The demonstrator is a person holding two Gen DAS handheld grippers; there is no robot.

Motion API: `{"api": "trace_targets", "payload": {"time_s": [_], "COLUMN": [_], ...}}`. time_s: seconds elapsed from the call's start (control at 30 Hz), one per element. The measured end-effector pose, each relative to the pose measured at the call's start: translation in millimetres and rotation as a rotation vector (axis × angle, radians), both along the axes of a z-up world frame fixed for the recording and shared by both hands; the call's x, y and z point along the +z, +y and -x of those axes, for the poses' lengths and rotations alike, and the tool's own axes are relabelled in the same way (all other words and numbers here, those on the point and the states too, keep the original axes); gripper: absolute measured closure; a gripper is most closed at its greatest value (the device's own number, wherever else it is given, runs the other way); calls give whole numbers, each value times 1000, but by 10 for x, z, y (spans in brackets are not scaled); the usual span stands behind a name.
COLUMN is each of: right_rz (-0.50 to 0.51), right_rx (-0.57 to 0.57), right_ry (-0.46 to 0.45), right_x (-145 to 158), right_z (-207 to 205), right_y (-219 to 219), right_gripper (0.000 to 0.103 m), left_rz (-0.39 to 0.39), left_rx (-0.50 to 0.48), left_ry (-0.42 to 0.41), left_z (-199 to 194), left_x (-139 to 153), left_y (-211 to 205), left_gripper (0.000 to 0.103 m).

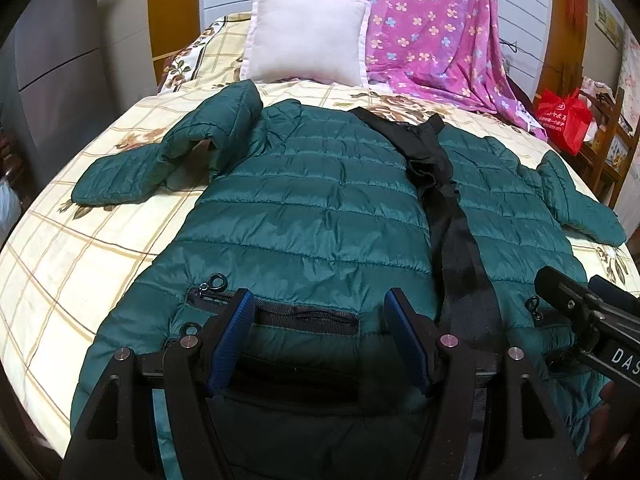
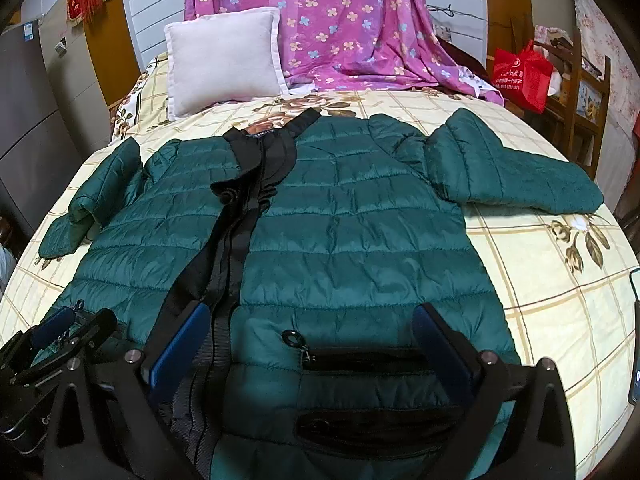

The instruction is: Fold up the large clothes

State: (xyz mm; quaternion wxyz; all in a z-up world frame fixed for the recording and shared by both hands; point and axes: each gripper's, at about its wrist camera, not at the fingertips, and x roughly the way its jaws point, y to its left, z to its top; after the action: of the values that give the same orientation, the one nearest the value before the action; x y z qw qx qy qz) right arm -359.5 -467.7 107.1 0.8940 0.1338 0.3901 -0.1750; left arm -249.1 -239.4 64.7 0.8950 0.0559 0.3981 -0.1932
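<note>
A dark green quilted jacket (image 1: 312,200) lies spread flat on the bed, front up, with a black zipper placket down its middle; it also shows in the right wrist view (image 2: 360,232). Its sleeves lie out to both sides, partly folded over. My left gripper (image 1: 320,320) is open, its blue-padded fingers above the jacket's hem at the left pocket. My right gripper (image 2: 312,332) is open above the hem at the right pocket (image 2: 360,360). The right gripper's tip (image 1: 576,308) also shows at the right edge of the left wrist view.
The bed (image 1: 80,240) has a cream checked floral sheet. A white pillow (image 1: 304,32) and a pink flowered blanket (image 1: 432,28) lie at the head. A red bag (image 2: 520,76) sits on a wooden chair at the right. A grey cabinet (image 1: 52,60) stands at the left.
</note>
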Motion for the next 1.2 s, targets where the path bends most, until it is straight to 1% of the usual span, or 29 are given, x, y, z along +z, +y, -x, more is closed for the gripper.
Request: {"api": "trace_targets", "payload": {"time_s": [0.27,0.43,0.77,1.2], "right_rz": [11,-25,-3,8], "right_rx": [-4,-8,-13,-13], "right_ry": [15,-2,6,3], "right_x": [-19,-10,-30,-33], "right_z": [-9,-10,-30,-29], "right_y": [8,-10,-7,-7], "right_gripper": [1,1,1,1], "left_rz": [-1,2,14,8], "left_rx": [6,5,8,4], "left_ry": [-5,-2,3,-3], "left_z": [5,1,-8,9], "left_x": [5,4,9,5], "left_y": [23,25,48,10], "left_gripper": [62,62,62,62]}}
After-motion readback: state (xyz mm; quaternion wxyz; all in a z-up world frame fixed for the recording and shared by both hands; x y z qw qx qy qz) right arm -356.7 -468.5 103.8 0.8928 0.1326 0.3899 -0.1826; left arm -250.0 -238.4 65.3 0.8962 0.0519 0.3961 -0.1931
